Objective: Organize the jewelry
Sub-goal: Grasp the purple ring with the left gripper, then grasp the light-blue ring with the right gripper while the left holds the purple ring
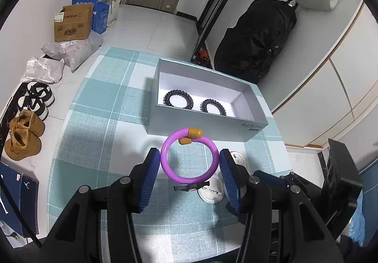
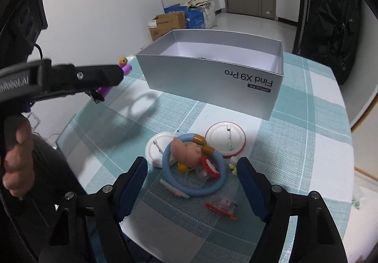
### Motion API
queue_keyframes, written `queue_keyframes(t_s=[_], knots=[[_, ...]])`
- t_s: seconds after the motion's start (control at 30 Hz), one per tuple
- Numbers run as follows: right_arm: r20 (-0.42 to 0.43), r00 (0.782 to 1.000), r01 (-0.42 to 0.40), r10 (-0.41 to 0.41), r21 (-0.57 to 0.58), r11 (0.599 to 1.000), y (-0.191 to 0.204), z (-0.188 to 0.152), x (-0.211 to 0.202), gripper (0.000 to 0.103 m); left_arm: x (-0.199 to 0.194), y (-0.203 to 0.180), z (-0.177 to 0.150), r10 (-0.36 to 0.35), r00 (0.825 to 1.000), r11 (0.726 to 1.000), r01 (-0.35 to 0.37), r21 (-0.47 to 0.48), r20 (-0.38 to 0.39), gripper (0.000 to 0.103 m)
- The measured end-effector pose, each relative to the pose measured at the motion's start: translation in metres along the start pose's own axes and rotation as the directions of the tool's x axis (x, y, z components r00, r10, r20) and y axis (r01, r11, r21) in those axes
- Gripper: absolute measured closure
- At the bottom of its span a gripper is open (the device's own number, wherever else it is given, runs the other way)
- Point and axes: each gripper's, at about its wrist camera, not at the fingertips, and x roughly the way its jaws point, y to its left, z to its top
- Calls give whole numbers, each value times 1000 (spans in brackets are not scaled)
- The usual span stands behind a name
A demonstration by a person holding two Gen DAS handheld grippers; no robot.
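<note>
My left gripper (image 1: 189, 156) is shut on a purple ring bracelet (image 1: 189, 175) with orange end caps and holds it above the tablecloth, just short of the open grey box (image 1: 203, 121). Two black spiral hair ties (image 1: 178, 99) lie inside the box. In the right wrist view the left gripper (image 2: 104, 74) carries the purple bracelet (image 2: 104, 90) at the left of the box (image 2: 212, 78). My right gripper (image 2: 191, 168) is open and empty above a blue ring bracelet (image 2: 189, 188) and a pink pig figure (image 2: 186, 152).
Two white round badges (image 2: 224, 137) lie face down by the blue bracelet. Small red and clear clips (image 2: 222, 207) lie near the front. The table has a teal checked cloth (image 2: 295, 156). A black backpack (image 1: 255, 38), cardboard boxes (image 1: 70, 24) and shoes (image 1: 23, 135) stand around the table.
</note>
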Motion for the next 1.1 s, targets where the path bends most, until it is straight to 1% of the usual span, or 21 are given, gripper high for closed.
queue_keyframes(t_s=[0.07,0.13,0.2,0.27,0.33,0.43,0.6,0.63,0.67,0.7,0.87,1.0,1.1], knots=[[-1,1000,19,-19,-18,1000,5,-1,0,30,0,0,0,-1,1000,1000,1,4,-2,57],[-2,999,49,-49,-36,998,9,-1,1,44,1,0,1,2,1000,1000,-2,8,-4,57],[-1,997,72,-72,-38,997,9,-1,1,46,1,0,1,-1,1000,1000,1,6,-7,57],[0,997,71,-71,-36,997,9,-1,1,49,1,2,2,-6,1000,1000,6,-1,-8,57],[1,997,79,-79,-55,995,12,-1,1,55,0,3,3,-10,1000,1000,10,-6,-5,57],[2,993,118,-118,-101,988,21,-1,3,56,0,3,5,-11,1000,1000,11,-9,-4,57],[3,992,123,-124,-123,985,24,-5,1,57,3,5,5,-21,1000,1000,21,-21,-10,57],[6,992,124,-124,-123,985,24,-5,0,60,2,5,5,-22,1000,1000,22,-21,-10,57],[9,992,122,-122,-121,985,24,-5,0,67,3,5,5,-22,1000,1000,22,-21,-9,57],[7,993,115,-115,-117,987,24,-5,-1,70,3,5,5,-22,1000,1000,22,-22,-9,57],[8,998,64,-64,-60,996,15,-1,-2,72,2,5,6,-19,1000,1000,19,-23,-11,57],[24,999,42,-41,-37,998,11,2,-6,79,3,6,6,-18,1000,999,18,-29,-11,57],[42,999,4,-4,-10,1000,7,6,-9,86,4,5,5,-20,1000,999,19,-32,-14,57]])
